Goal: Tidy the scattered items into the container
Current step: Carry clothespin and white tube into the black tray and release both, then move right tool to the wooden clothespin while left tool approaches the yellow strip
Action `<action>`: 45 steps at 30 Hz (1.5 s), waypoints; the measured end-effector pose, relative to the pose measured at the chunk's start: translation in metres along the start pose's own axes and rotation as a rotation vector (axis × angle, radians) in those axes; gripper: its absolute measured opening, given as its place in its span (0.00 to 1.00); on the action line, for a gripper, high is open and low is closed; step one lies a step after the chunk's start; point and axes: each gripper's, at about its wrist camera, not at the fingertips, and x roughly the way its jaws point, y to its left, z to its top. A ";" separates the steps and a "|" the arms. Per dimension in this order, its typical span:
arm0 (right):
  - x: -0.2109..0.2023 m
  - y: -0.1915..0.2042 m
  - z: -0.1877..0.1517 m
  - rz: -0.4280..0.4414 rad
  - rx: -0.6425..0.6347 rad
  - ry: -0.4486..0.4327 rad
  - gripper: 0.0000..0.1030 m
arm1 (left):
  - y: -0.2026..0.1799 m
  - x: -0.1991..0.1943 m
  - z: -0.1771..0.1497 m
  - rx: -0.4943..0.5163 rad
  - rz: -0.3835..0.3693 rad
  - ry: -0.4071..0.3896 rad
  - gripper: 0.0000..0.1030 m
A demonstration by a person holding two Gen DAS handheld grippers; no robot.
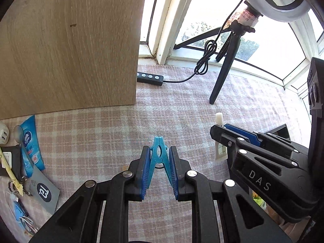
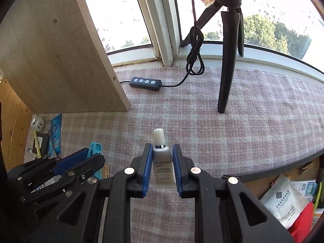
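Left side first: scattered items, among them a blue tissue pack [image 1: 30,141] and a grey card [image 1: 45,190], are lying on the checked tabletop [image 1: 182,105] below the wooden panel [image 1: 70,40], well to the left of both tools.

The left hand-held gripper [image 1: 160,151] is clamping a blue clothes peg [image 1: 159,151] between its blue pads. The peg's long axis is running forward along the fingers, toothed tip pointing away, spread handles toward the camera. It is light plastic with a wire spring, and appears seated squarely.

The right hand-held gripper [image 2: 162,154] is sitting just beside the left one, on its right, and is closed on a small white tube [image 2: 163,162]. The tube is also lying along the fingers, white cap forward past the fingertips, flat crimped end to the rear. Printed lettering is facing up.

No container can be identified with certainty in either view. A dark box-like edge [image 1: 280,130] is showing behind the right tool in the left view; whether it is the container cannot be told. If so, the right tool is nearer.
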 end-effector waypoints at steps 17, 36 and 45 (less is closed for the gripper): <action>-0.144 -0.146 -0.086 -0.175 0.274 -0.148 0.19 | -0.167 -0.040 -0.059 0.264 -0.187 0.028 0.17; -0.216 -0.221 -0.162 -0.270 0.449 -0.225 0.33 | -0.265 -0.044 -0.107 0.426 -0.243 0.075 0.39; -0.211 -0.199 -0.153 -0.242 0.397 -0.222 0.33 | -0.227 -0.059 -0.099 0.371 -0.182 0.028 0.39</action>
